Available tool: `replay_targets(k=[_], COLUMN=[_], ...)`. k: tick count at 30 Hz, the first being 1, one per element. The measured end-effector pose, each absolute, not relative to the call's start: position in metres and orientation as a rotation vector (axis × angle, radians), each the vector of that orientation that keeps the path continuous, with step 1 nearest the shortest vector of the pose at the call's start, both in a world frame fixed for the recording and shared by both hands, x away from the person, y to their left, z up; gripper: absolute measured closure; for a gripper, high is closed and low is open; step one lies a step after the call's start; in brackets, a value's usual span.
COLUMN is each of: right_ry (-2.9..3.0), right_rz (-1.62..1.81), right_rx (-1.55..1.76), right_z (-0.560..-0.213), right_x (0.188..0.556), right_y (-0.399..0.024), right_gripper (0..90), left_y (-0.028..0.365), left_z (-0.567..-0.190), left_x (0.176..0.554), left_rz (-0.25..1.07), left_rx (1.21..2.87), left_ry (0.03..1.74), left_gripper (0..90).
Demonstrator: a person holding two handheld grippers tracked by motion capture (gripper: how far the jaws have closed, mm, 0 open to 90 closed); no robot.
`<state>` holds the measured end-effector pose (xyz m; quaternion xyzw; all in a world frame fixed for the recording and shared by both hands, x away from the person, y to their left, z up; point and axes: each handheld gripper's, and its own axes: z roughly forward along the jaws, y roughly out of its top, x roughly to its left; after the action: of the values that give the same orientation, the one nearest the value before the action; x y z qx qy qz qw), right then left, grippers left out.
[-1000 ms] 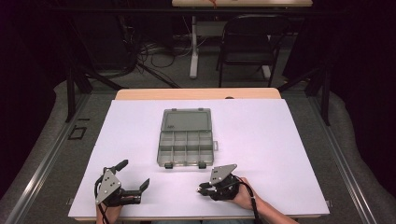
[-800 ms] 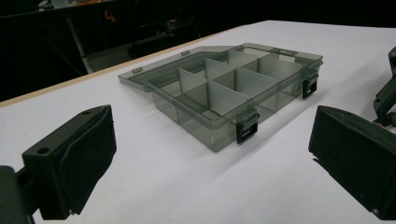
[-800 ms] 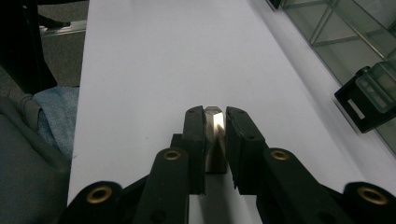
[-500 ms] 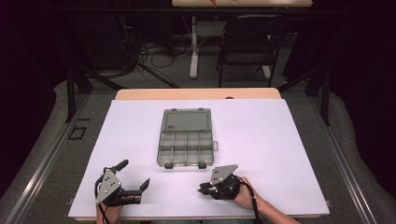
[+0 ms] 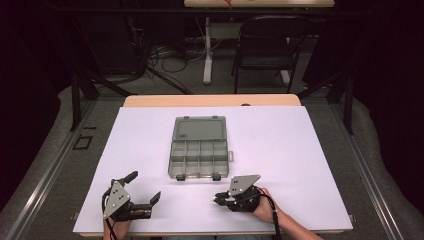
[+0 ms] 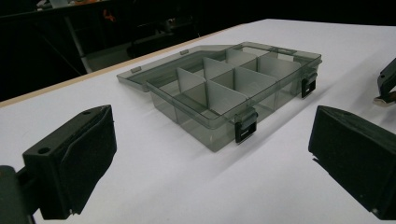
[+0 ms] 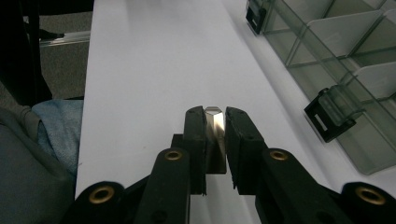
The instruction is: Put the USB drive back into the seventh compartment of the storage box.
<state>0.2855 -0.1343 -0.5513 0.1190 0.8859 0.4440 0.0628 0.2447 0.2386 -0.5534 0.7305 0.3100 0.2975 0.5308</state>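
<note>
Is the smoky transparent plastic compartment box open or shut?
Open: the smoky transparent plastic compartment box has its lid laid flat behind it, dividers exposed, both black latches hanging loose.

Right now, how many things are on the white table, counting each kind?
Claws: 2, left claw and right claw
Compartment box: 1
Small metal piece in the right claw: 1
Total: 4

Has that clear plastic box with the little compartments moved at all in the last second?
No. The compartment box sits at the same spot on the white table, lid open, as before.
</note>
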Motion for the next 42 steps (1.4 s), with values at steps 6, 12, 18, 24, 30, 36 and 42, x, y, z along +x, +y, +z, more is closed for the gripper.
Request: replay_targets(k=[6, 12, 18, 24, 30, 36, 42], right_ry=[2.657, 2.635, 2.621, 2.602, 2.591, 2.573, 2.548], right_rz=[1.358, 1.374, 1.385, 1.393, 1.397, 1.405, 1.417], right_rx=[0.367, 0.368, 0.366, 0.373, 0.380, 0.383, 0.394], right_z=[-0.546, -0.541, -0.537, -0.534, -0.531, -0.528, -0.523], right_x=[0.285, 0.286, 0.286, 0.286, 0.287, 0.287, 0.288], right_y=[-0.137, -0.143, -0.146, -0.149, -0.152, -0.154, -0.157], right_gripper=[79.3, 79.3, 79.3, 79.3, 79.3, 79.3, 79.3], left_y=[0.239, 0.239, 0.238, 0.238, 0.238, 0.238, 0.238], left_z=[-0.553, -0.553, -0.553, -0.553, -0.554, -0.553, -0.554], left_x=[0.245, 0.245, 0.245, 0.244, 0.245, 0.245, 0.245], left_rz=[0.710, 0.712, 0.712, 0.712, 0.711, 0.712, 0.710], left_rx=[1.744, 1.742, 1.742, 1.743, 1.741, 1.746, 1.746], left_ry=[0.740, 0.742, 0.743, 0.745, 0.744, 0.741, 0.744], left_gripper=[1.1, 1.1, 1.1, 1.2, 1.2, 1.2, 1.3])
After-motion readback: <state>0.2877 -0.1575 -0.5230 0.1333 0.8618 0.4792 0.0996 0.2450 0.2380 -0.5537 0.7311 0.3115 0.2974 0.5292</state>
